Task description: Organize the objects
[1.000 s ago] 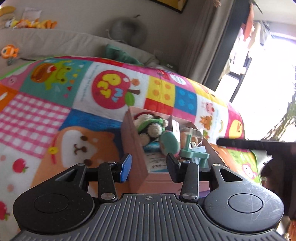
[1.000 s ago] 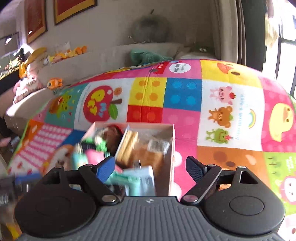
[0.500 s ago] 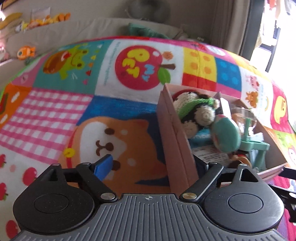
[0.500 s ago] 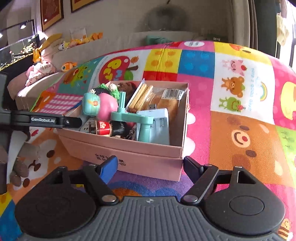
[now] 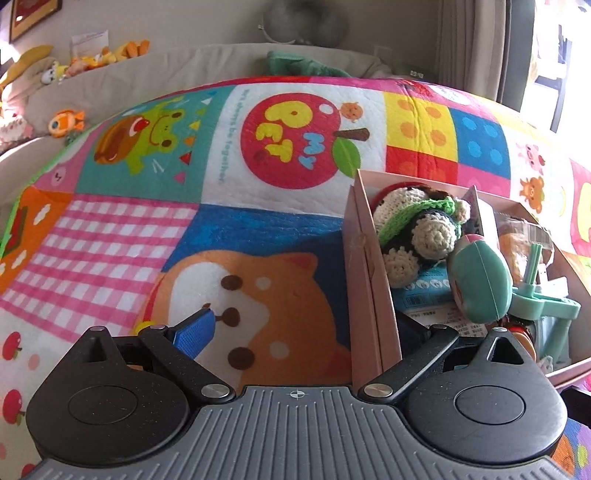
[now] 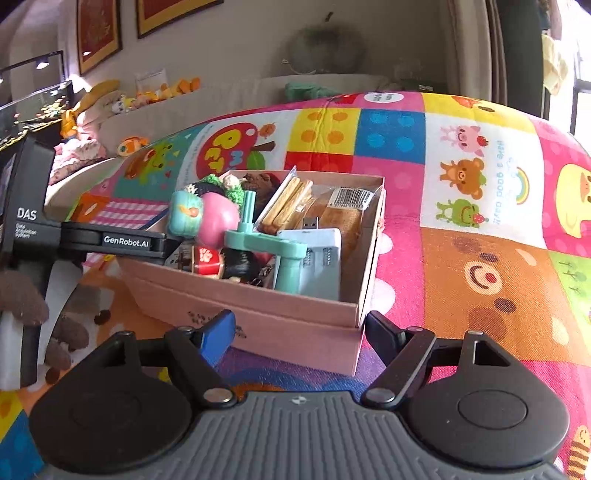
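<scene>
Jaws of the left gripper (image 5: pixel 303 328) had just opened, straddling the pink box (image 5: pixel 369 295) wall; right gripper (image 6: pixel 299 332) stood apart, empty; a one-sided grip could have tipped the box.

A home living room: my view takes in a cartoon play mat (image 5: pixel 229 221), beige sofa (image 5: pixel 207 62), plush toys (image 5: pixel 110 55), framed pictures (image 6: pixel 98 33).

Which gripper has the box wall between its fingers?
The left gripper: the pink box side wall stands between its open fingers, untouched. The right gripper sits open in front of the box's corner.
</scene>
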Demonstrator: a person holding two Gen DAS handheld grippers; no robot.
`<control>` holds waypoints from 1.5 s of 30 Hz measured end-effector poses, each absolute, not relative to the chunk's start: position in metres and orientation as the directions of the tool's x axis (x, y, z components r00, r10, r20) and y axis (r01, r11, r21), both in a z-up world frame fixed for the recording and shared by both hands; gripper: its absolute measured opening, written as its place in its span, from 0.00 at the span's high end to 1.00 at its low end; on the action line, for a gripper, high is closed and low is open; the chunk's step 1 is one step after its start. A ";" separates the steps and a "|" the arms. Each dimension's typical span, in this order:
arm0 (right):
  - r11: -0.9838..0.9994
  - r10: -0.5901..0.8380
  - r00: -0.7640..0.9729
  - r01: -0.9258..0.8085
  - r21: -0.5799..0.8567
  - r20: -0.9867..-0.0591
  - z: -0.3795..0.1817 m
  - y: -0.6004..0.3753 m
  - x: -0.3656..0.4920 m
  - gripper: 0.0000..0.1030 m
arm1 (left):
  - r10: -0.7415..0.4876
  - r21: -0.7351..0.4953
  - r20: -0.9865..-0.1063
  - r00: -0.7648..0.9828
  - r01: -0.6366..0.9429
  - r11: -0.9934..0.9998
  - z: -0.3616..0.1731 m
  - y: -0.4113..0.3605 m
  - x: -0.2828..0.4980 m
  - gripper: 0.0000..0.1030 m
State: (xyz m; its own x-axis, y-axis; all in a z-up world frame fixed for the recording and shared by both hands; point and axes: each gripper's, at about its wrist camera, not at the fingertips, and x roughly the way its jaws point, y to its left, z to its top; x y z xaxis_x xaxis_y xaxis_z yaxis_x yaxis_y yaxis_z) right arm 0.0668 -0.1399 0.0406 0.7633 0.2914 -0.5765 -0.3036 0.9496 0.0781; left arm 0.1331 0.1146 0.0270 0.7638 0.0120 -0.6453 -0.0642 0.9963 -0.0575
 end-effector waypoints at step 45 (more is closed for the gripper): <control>0.999 0.042 0.770 -0.051 0.004 -0.637 0.001 -0.140 0.015 0.00 | 0.044 0.026 -0.627 0.778 -0.035 0.999 0.001 0.056 0.000 0.03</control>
